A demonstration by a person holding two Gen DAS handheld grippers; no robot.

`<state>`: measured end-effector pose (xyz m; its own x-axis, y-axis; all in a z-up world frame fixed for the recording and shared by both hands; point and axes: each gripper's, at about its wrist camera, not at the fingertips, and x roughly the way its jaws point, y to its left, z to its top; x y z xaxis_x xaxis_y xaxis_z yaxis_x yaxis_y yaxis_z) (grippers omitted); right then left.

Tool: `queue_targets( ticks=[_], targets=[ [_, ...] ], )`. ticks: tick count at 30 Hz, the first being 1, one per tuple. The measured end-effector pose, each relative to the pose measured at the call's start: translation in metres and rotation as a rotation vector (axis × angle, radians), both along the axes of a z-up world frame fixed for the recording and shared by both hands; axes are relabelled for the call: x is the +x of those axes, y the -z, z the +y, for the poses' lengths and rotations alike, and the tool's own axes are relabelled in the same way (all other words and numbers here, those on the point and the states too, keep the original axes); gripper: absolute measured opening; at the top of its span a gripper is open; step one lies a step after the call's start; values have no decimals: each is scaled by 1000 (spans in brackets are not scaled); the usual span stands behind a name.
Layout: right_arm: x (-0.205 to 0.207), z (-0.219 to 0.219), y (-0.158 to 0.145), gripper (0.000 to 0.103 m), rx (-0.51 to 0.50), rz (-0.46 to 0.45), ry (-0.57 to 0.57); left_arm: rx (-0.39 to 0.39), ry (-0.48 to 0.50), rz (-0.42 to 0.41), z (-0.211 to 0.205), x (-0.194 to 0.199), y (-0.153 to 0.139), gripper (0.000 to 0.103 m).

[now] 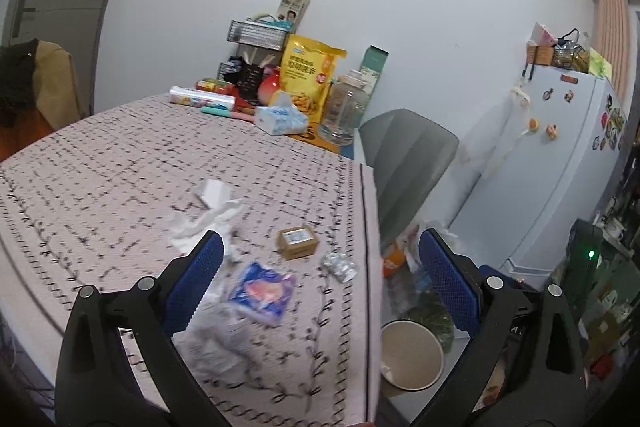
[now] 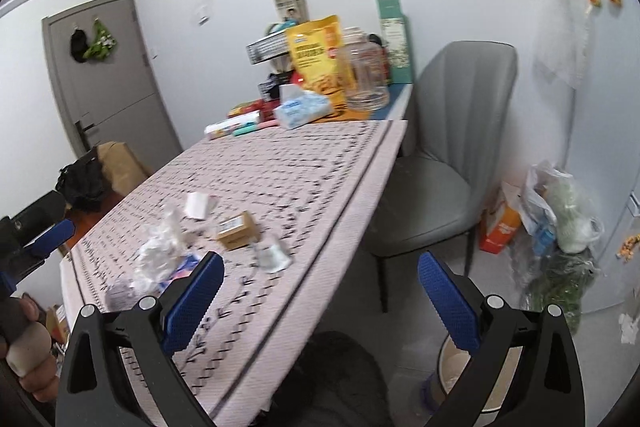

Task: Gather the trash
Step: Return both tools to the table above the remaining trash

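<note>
both the left gripper (image 1: 320,279) and right gripper (image 2: 320,301) gape empty; crumpled tissue (image 1: 204,223) looks light and soft, so pinch its bunched middle.

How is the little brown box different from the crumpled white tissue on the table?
The little brown box has flat sides and sharp corners, while the crumpled white tissue is wrinkled and has no fixed shape. The box is brown cardboard with a white label on top; the tissue is plain white. The box looks smaller, while the tissue sprawls wider over the cloth. Both lie on the patterned tablecloth near the table's edge, and neither open gripper touches them.
</note>
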<state>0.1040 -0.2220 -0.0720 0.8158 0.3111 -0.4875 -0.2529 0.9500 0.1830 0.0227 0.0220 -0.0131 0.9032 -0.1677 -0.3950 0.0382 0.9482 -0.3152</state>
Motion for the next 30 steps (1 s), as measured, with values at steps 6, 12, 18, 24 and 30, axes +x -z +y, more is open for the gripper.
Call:
queue_targets(
  ticks=[6,12,18,24,30],
  targets=[
    [-5,27,6,95,24,53,-107,22,-45,49,20,-14,16,97],
    [-9,49,11,95,4,75,-176,71,-110,133,37,-18,40,97],
    [-8,63,21,95,-25,117,-202,9,-107,237,54,-14,71,97],
    [-3,70,32,95,-37,146,-213,-9,-85,275,56,-6,91,94],
    [2,75,40,95,-48,182,-239,-24,-57,309,49,13,100,69]
  ],
)
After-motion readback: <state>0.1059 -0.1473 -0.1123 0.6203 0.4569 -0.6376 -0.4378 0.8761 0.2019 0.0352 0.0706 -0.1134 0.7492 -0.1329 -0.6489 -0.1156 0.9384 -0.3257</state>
